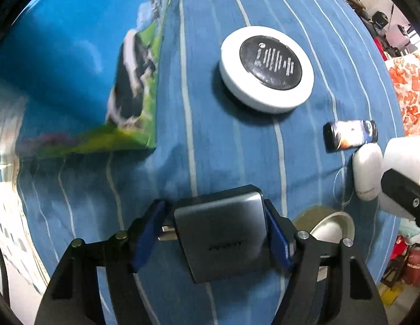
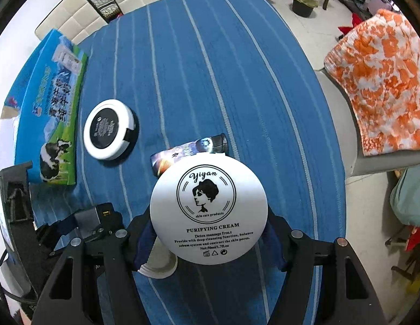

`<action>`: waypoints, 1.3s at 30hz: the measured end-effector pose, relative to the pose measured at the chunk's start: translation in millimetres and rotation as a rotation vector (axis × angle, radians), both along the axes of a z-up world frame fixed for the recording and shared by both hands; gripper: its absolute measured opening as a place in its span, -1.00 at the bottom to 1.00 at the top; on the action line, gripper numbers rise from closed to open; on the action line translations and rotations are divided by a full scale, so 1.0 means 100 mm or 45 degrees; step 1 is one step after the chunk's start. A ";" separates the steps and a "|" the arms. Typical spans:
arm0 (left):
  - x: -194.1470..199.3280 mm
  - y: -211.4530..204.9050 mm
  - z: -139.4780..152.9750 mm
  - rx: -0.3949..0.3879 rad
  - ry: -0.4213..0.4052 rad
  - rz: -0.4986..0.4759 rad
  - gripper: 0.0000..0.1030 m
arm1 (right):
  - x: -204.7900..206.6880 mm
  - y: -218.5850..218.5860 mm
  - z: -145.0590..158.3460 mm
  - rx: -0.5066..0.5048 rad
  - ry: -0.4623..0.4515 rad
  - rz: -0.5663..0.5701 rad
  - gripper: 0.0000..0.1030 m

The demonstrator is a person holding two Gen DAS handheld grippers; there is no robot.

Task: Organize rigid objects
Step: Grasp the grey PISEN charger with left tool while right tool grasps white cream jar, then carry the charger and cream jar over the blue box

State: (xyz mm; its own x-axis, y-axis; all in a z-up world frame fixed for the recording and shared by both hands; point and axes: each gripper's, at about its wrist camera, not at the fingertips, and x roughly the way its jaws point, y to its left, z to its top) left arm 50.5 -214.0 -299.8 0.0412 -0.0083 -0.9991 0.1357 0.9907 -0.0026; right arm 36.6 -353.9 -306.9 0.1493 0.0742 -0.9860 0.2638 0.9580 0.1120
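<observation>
Left gripper (image 1: 214,227) is clamped on a grey charger (image 1: 223,233), its blue pads pressed against the charger's two sides and the metal prongs pointing toward the left finger. It holds the charger above the blue striped cloth (image 1: 210,108), nearer the camera than the round tin (image 1: 266,69).

That tin, white-rimmed with a black printed top, lies flat on the cloth and serves as the landmark. Left of the tin lies the milk box (image 1: 74,67), blue with a cow and green grass printed on it, close to the tin but not touching. Right of the tin and a little nearer the camera lies a small dark tube (image 1: 350,135) on its side. Nearer the camera than the tin, just right of the charger, sits a tape roll (image 1: 326,222) on the cloth.

Right gripper (image 2: 210,230) grips a white cream jar (image 2: 208,211), a finger on each side, the round printed face reading "PURIFYING CREAM" turned toward the camera. In the right wrist view the jar sits right of the tin and nearer the camera, and it covers the near end of the tube. An orange-and-white cloth (image 2: 383,81) lies draped off the table's edge, far right of the tin.
</observation>
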 end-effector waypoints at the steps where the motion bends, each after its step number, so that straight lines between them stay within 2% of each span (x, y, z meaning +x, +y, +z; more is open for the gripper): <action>1: -0.04 0.09 0.01 0.007 0.000 -0.005 0.34 | -0.01 0.02 0.02 -0.006 -0.008 0.007 0.36; 10: -0.40 0.21 0.23 -0.027 -0.031 -0.006 0.34 | -0.16 0.27 0.30 0.001 -0.064 0.079 0.36; 20: -0.66 0.36 1.05 -0.064 -0.228 -0.031 0.34 | -0.31 0.52 0.77 0.069 -0.139 0.158 0.35; 29: -0.28 0.81 1.83 -0.047 -0.409 -0.008 0.34 | -0.26 0.93 1.42 0.108 -0.268 0.224 0.35; 39: -0.19 1.36 2.36 -0.026 -0.535 0.000 0.34 | -0.21 1.60 1.96 0.101 -0.364 0.278 0.35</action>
State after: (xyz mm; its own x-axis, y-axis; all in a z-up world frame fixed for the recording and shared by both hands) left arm 31.7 -77.9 -63.7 0.4449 -0.0275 -0.8952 0.1288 0.9911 0.0336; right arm 15.4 -193.8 -110.9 0.3898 0.2094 -0.8968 0.0012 0.9737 0.2279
